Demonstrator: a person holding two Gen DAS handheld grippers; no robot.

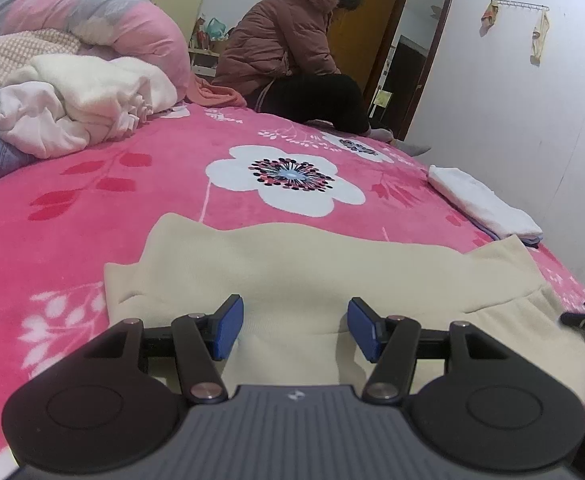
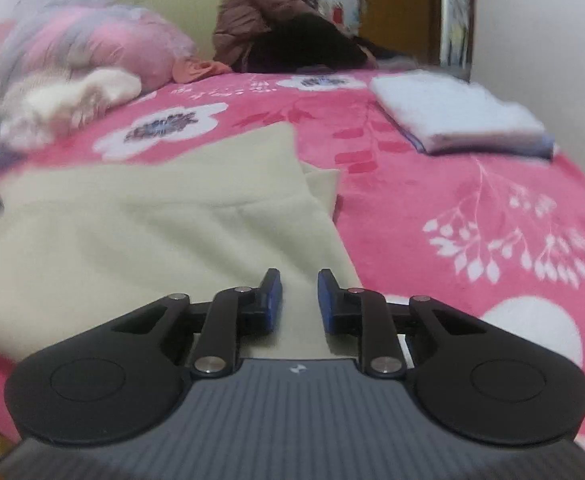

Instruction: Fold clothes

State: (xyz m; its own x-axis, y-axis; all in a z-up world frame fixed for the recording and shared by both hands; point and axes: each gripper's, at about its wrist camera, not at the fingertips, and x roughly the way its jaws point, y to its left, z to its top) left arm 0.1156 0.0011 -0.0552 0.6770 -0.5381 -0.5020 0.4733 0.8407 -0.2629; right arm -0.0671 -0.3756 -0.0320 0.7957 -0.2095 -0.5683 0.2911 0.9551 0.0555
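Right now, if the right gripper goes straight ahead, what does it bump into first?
Probably the cream garment: the right gripper, jaws open, points low along its right edge. Depth is unclear, so it might skim over it.

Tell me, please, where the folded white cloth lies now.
The folded white cloth lies on the pink floral blanket near the bed's right edge by the wall, beyond and right of the cream garment.

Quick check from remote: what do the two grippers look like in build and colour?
They match. The left gripper and right gripper each have blue pads on black linkage arms with silver pivot pins, round black side housings, and a ribbed grey body with a small white logo. No cables or sleeves show.
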